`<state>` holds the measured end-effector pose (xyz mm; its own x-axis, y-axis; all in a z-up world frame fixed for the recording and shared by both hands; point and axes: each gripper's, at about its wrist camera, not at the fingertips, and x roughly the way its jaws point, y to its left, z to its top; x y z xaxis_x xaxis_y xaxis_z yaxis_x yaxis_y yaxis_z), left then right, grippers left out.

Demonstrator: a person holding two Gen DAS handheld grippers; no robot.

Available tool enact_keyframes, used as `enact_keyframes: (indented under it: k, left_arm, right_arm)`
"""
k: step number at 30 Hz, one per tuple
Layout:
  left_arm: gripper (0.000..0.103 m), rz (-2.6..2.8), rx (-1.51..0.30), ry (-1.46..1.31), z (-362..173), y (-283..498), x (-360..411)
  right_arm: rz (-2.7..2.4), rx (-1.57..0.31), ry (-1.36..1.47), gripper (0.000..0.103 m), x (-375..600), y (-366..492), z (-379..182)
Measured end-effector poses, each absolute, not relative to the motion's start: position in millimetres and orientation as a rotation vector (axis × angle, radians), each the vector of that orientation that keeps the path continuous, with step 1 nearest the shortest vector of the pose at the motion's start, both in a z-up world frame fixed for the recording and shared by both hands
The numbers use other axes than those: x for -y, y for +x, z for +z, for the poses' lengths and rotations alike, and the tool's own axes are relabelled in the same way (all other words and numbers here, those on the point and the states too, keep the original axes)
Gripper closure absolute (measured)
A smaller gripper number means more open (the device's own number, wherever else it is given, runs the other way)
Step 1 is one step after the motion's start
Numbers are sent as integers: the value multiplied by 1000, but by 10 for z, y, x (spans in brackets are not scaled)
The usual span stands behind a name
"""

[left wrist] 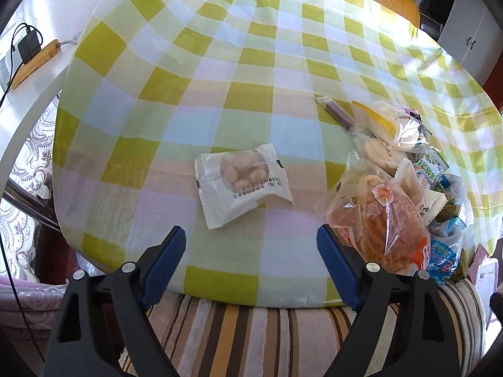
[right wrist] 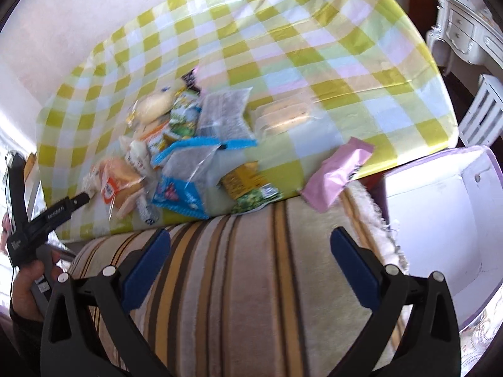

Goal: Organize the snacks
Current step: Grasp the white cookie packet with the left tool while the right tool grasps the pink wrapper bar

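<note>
Left gripper (left wrist: 251, 245) fingers apart over white packet (left wrist: 240, 183), right gripper (right wrist: 250, 248) fingers apart, pink packet (right wrist: 336, 172) only there

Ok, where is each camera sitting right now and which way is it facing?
Left wrist view: on the left hand-held gripper, angled down at the checked tablecloth and a lone white snack packet; its own blue fingers, open, show.
Right wrist view: on the right hand-held gripper, angled down over a striped cushion at the table's near edge, with a white bin on the right; its open fingers show, plus the person's other hand.
Shared: the tablecloth and the snack pile.
</note>
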<state>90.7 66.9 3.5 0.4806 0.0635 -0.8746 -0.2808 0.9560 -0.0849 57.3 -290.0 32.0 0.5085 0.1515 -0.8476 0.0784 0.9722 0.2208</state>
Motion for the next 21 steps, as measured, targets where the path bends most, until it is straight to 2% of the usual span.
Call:
enact_keyframes:
  k: [4,8,17,21]
  left_arm:
    - [21,173,-1023,-257,84,902,-687]
    - [23,181,-1039,-274,32,954,-728]
    - [22,216,-1081,-165,-40,1147,-839]
    - [19,194,-1092,-12,-56,1245,-809]
  right_arm:
    - [-51,-1005,255,1,3221,735,357]
    - [-115,-1048,299,1,3446,921,235]
    - [-130,-1138,320,2,3374,1220,-36]
    - [-134,-1164,311,11,3339,1297,-113]
